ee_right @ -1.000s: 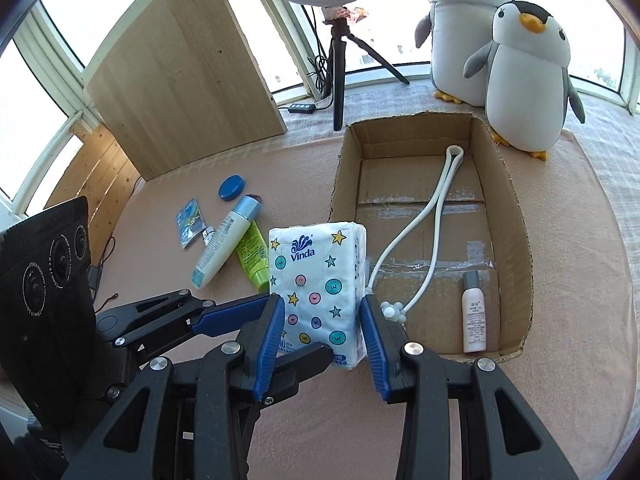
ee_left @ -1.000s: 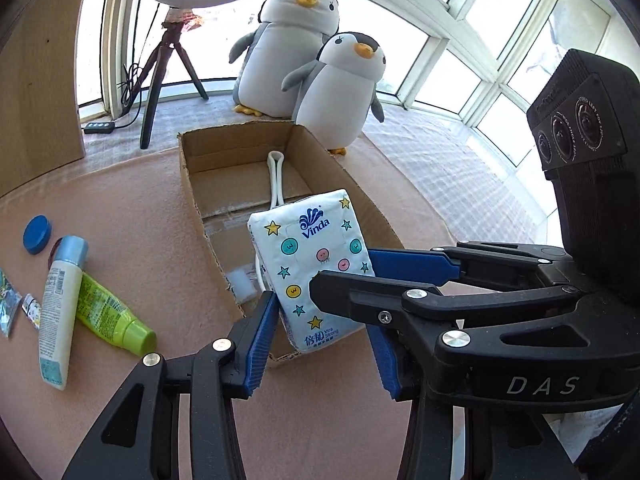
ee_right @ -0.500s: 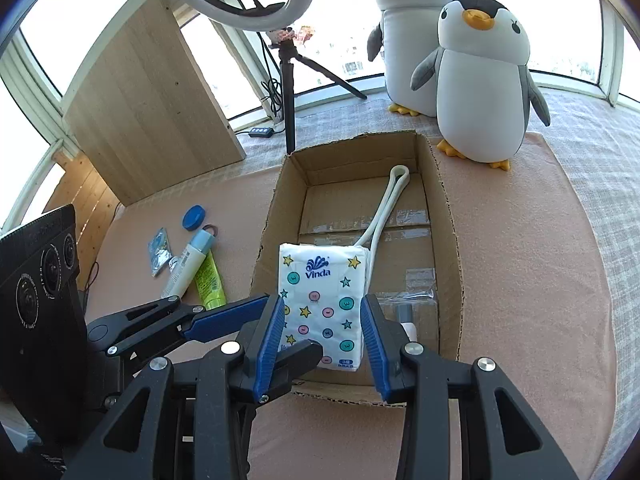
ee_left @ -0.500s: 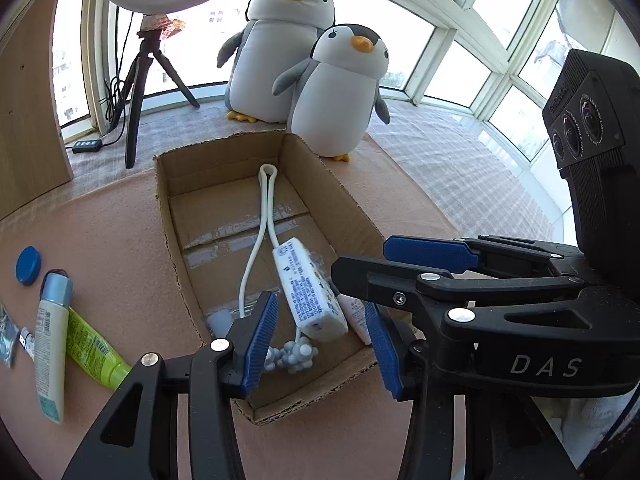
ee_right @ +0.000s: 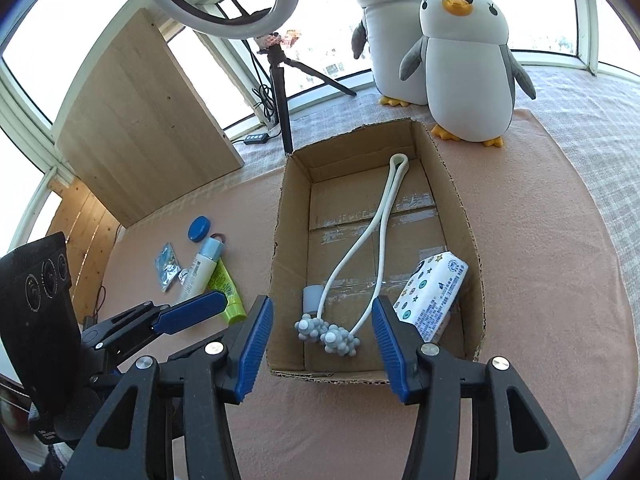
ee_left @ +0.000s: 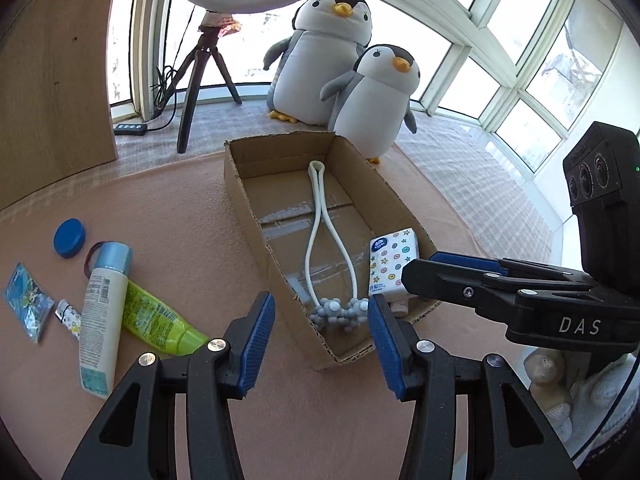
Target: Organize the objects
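Observation:
The open cardboard box [ee_right: 276, 256] [ee_left: 240, 204] holds a white looped massager [ee_right: 376, 240] [ee_left: 316, 236], a small bottle and the Vinda tissue pack [ee_right: 434, 290] [ee_left: 390, 264], which leans on the box's right wall. My right gripper [ee_right: 322, 344] is open and empty above the box's near end. My left gripper [ee_left: 322, 344] is open and empty just short of the box's near corner. Left of the box lie a white tube [ee_left: 102, 316] [ee_right: 202, 270], a green tube [ee_left: 160, 318] [ee_right: 224, 286], a blue cap [ee_left: 70, 232] [ee_right: 199, 229] and a small blue packet [ee_left: 26, 300] [ee_right: 166, 266].
Two plush penguins [ee_right: 452, 52] [ee_left: 352, 84] stand behind the box. A ring light on a tripod [ee_right: 280, 84] [ee_left: 200, 80] and a wooden board [ee_right: 140, 132] stand at the back left. A power strip [ee_left: 130, 129] lies by the window. Everything rests on a pink mat [ee_right: 540, 280].
My right gripper opened and let go of the tissue pack, which now lies inside the box against its right wall. Both grippers have drawn back and risen a little.

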### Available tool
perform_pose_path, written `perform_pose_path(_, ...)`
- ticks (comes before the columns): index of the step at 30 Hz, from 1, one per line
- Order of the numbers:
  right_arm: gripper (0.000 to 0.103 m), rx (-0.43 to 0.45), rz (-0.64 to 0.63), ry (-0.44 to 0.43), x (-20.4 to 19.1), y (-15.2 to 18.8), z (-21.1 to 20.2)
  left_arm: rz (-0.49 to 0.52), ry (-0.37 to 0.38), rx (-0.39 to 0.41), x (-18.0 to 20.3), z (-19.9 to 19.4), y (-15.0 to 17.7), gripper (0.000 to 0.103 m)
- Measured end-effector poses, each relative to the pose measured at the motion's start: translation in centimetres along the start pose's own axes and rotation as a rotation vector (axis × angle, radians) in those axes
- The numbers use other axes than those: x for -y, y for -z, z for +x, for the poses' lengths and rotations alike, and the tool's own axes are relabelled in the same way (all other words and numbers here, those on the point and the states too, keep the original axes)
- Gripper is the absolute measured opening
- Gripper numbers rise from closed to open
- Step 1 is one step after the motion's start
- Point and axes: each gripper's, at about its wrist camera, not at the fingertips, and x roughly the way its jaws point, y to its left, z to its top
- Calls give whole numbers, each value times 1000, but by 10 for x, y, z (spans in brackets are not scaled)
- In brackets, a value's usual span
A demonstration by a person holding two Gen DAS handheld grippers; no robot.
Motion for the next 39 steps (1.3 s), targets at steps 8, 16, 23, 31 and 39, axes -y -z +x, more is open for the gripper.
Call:
perform_pose_path(8, 48, -3, 27, -8, -37, 37, -2, -102, -36, -1, -75, -24, 13, 52)
perform_pose_path(16, 48, -28, 37, -6, -63, 71, -4, -211, -67, 0, -141, -29, 10, 52)
perform_pose_path(23, 48, -37, 58, 3, -68, 86, -7, -255, -93, -28, -174, -11, -5, 52)
perform_pose_path(31, 48, -57, 64, 22, -66, 96, -11, -316, -106, -72, -200, 24, -23, 52)
perform_pose_path(39, 48, -67, 80, 45, -54, 103, -16, -311, -90, -119, -202, 51, -26, 53)
